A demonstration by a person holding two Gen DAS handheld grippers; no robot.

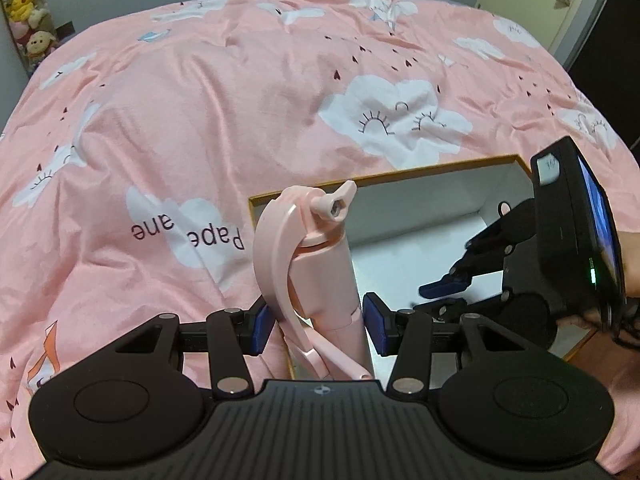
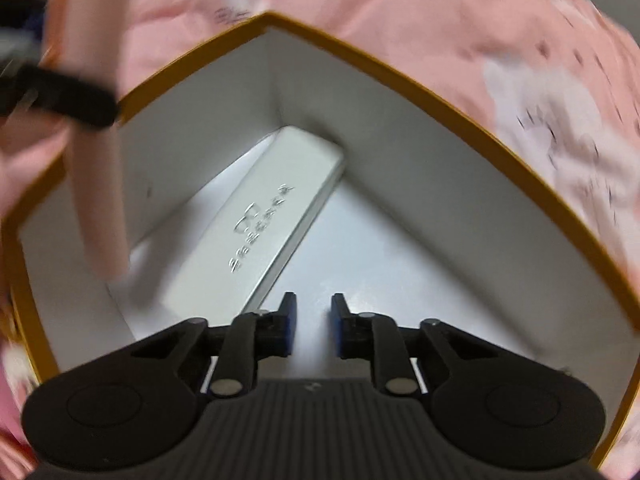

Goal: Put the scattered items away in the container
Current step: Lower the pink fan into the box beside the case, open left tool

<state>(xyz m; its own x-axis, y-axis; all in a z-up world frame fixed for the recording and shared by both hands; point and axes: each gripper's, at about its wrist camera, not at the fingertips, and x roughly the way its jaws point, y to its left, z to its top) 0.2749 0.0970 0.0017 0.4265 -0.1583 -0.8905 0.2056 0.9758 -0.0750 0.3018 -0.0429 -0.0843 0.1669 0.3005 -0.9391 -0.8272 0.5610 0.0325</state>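
A: Left tongs [image 1: 320,320]?

B: Clamped on a pink bottle [image 1: 320,264], a blue pad on either side of the body. Held nearly upright, cap and looped handle uppermost.

A: Location of the bottle?

B: At the left wall of the box [image 1: 400,178], crossing the orange rim. Lower end seen from the right wrist inside the box beside that wall. Contact with the box floor not discernible; view blurred.

A: Right tongs [image 2: 314,316]?

B: Narrow, a slim gap between the pads, nothing in it. Pointed steeply down into the box, above bare white floor, clear of the bottle.

A: Box contents?

B: One flat white case [image 2: 264,216] with embossed lettering, lying slantwise toward the far corner, one end just ahead of the right tongs. Nothing else seen inside.

A: Placement of the box?

B: On a bed under a pink cloud-print cover [image 1: 200,120], opening upward. Plush toys [image 1: 28,8] stacked at the far left of the room.
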